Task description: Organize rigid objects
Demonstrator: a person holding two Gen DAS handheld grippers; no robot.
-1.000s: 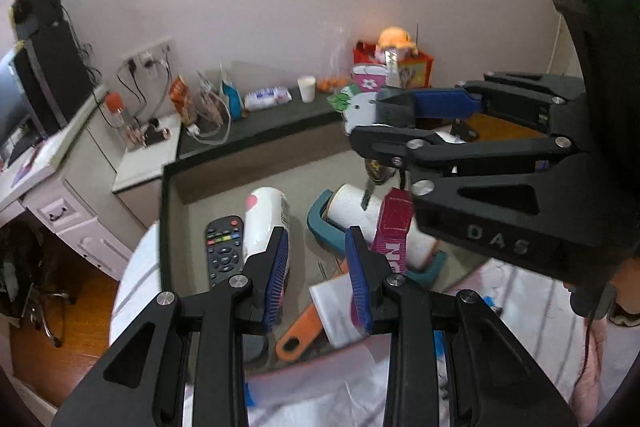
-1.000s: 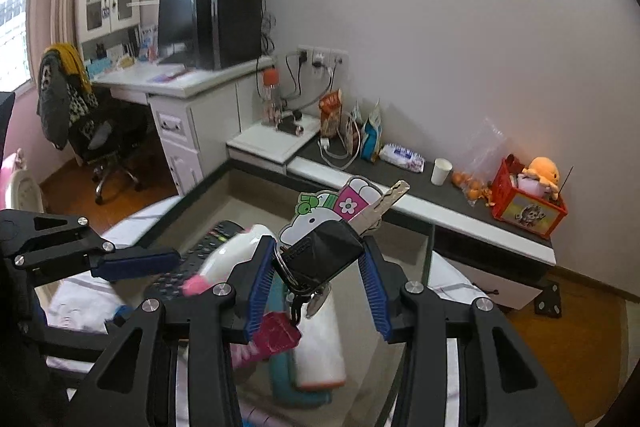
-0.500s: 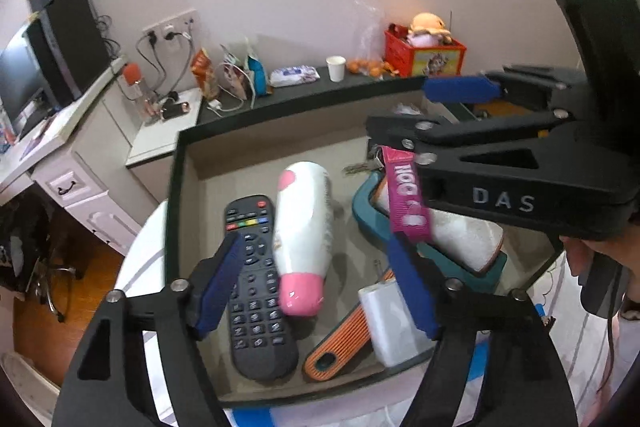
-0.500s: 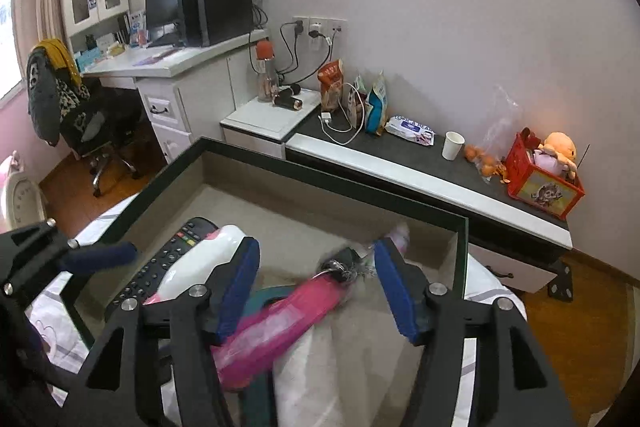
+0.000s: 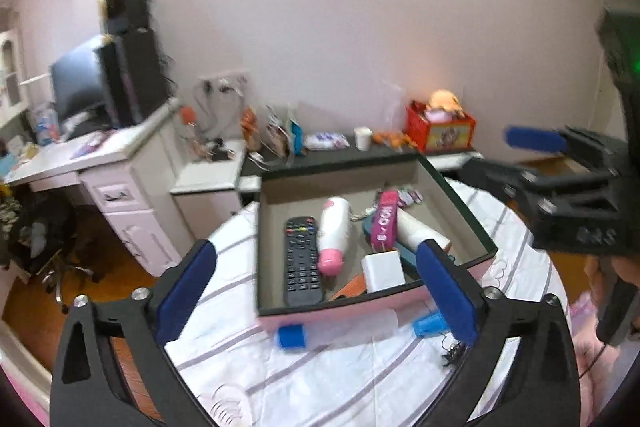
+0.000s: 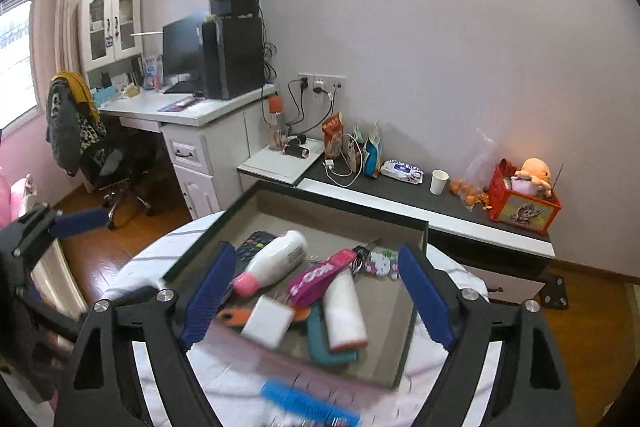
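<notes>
An open box (image 5: 460, 209) (image 6: 412, 311) sits on a round table with a striped cloth. Inside lie a black remote (image 5: 302, 261), a white bottle with a pink cap (image 5: 334, 239) (image 6: 272, 265), a white charger block (image 5: 382, 271) (image 6: 266, 321), a pink lanyard with keys (image 5: 383, 223) (image 6: 320, 277), a white tube (image 6: 344, 311) and a teal item (image 6: 324, 343). My left gripper (image 5: 316, 293) is open and empty, above the box's near edge. My right gripper (image 6: 316, 301) is open and empty above the box; it also shows in the left wrist view (image 5: 536, 143).
A blue comb (image 6: 308, 405) and a clear tube with blue caps (image 5: 352, 329) lie on the cloth in front of the box. Behind stand a white desk (image 6: 192, 115), a low dark shelf (image 6: 420, 195) with a red toy box (image 6: 524, 203), and an office chair (image 6: 104, 155).
My right gripper opened and let the keys with the pink lanyard drop into the box. Both grippers pulled back and up from the box. My left gripper opened wider.
</notes>
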